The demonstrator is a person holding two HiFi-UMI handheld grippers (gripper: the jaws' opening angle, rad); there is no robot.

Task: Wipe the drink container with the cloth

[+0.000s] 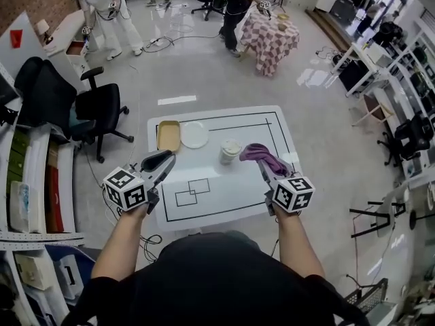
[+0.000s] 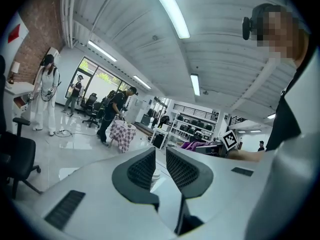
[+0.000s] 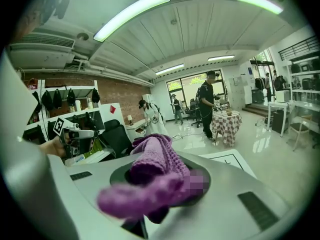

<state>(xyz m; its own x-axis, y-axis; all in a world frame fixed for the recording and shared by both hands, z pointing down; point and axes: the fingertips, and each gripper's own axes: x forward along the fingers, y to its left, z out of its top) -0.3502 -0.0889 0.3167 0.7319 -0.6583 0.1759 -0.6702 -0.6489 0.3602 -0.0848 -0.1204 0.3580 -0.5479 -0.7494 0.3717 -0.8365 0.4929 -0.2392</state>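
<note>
While the right tool point(image 1: 265, 168) clenches a knitted purple cloth point(image 3: 155, 164), left tool point(image 2: 160, 158) slightly parted, empty

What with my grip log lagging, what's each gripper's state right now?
Left gripper: barely open, empty.
Right gripper: closed on the cloth.

Black short-sleeved top point(image 1: 204, 277). Left gripper point(image 1: 165, 159) and right gripper point(image 1: 266, 170): grey body, black ribbed pads point(image 2: 142, 169), white cube point(image 1: 126, 187) with black square markers behind the jaws.
</note>
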